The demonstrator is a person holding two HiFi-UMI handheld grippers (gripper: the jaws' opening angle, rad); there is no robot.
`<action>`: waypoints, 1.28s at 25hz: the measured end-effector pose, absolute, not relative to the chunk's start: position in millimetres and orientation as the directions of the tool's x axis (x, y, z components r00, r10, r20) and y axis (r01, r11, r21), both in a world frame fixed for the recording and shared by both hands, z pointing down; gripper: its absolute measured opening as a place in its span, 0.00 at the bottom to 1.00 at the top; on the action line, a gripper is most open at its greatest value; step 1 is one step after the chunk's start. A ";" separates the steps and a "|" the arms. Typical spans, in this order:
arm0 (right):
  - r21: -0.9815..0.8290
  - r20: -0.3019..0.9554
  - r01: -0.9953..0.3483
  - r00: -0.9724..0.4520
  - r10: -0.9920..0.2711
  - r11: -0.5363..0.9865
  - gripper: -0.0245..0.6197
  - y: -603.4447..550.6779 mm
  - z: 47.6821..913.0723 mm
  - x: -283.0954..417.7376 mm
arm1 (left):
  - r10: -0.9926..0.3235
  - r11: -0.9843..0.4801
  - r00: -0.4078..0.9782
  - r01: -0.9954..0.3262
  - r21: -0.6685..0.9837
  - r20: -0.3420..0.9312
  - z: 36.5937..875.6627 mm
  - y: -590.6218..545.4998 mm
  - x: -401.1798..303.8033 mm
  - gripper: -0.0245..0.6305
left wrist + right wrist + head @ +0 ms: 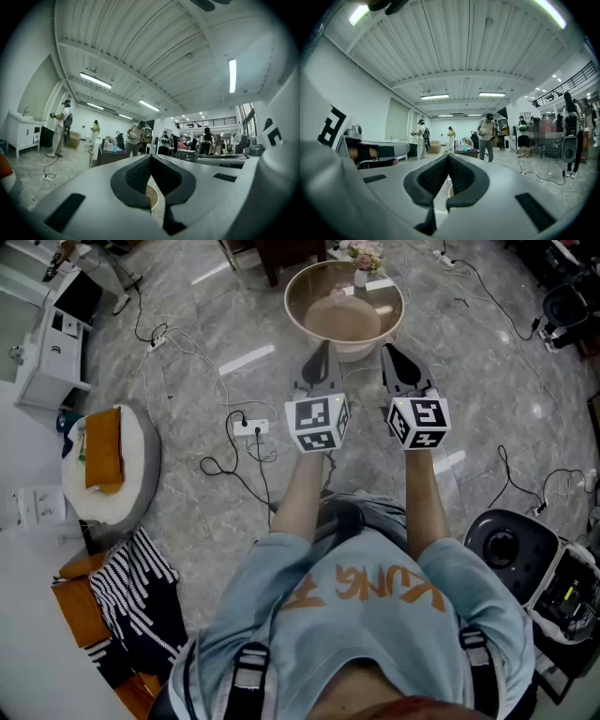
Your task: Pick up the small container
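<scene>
A round glass table (300, 282) stands ahead of me on the marble floor. At its far edge is a small white vase of flowers (362, 276); I can make out no other small container. My left gripper (324, 347) and right gripper (388, 351) are held side by side in the air, just short of the table's near edge. Both point forward, level. In the left gripper view the left gripper (151, 157) has its pads pressed together with nothing between them. In the right gripper view the right gripper (448, 156) is the same, shut and empty.
A power strip (249, 427) with trailing cables lies on the floor to the left. A round white stool with an orange cushion (105, 448) and a white cabinet (47, 343) stand further left. A black machine (511, 545) sits at the right. Several people (487, 136) stand across the hall.
</scene>
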State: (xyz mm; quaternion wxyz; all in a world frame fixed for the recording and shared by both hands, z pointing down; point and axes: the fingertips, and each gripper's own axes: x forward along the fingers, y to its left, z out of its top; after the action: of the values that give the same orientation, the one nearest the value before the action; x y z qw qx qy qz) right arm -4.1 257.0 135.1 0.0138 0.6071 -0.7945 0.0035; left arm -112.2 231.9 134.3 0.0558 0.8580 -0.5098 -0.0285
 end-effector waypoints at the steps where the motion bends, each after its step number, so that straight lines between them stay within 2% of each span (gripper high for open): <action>1: 0.009 0.024 -0.966 -0.258 -0.966 0.258 0.05 256.9 134.4 -1.5 | -0.878 -0.474 0.479 -0.871 0.126 0.007 133.9 232.0 -113.3 0.07; 15: -0.026 -0.027 -0.977 -0.211 -0.977 0.212 0.05 266.9 128.2 41.9 | -0.890 -0.454 0.457 -0.884 0.111 0.002 133.8 235.0 -101.5 0.07; 20: -0.091 -0.063 -0.972 -0.209 -0.976 0.215 0.06 268.8 125.6 63.2 | -0.894 -0.438 0.448 -0.872 0.218 -0.004 134.7 230.5 -94.7 0.07; 26: -0.108 -0.066 -0.975 -0.185 -0.980 0.192 0.06 267.5 125.7 106.1 | -0.904 -0.419 0.427 -0.881 0.220 -0.015 130.6 224.6 -72.8 0.07; 32: -0.159 -0.119 -0.957 -0.224 -0.967 0.242 0.06 273.2 121.3 135.0 | -0.903 -0.422 0.429 -0.867 0.266 -0.032 129.2 228.1 -45.5 0.07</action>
State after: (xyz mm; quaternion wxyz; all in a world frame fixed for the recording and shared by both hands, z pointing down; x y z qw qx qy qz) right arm 135.0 273.2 121.3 -0.0964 0.6152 -0.7820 0.0256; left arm -45.5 228.1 129.2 0.1051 0.8388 -0.5274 -0.0853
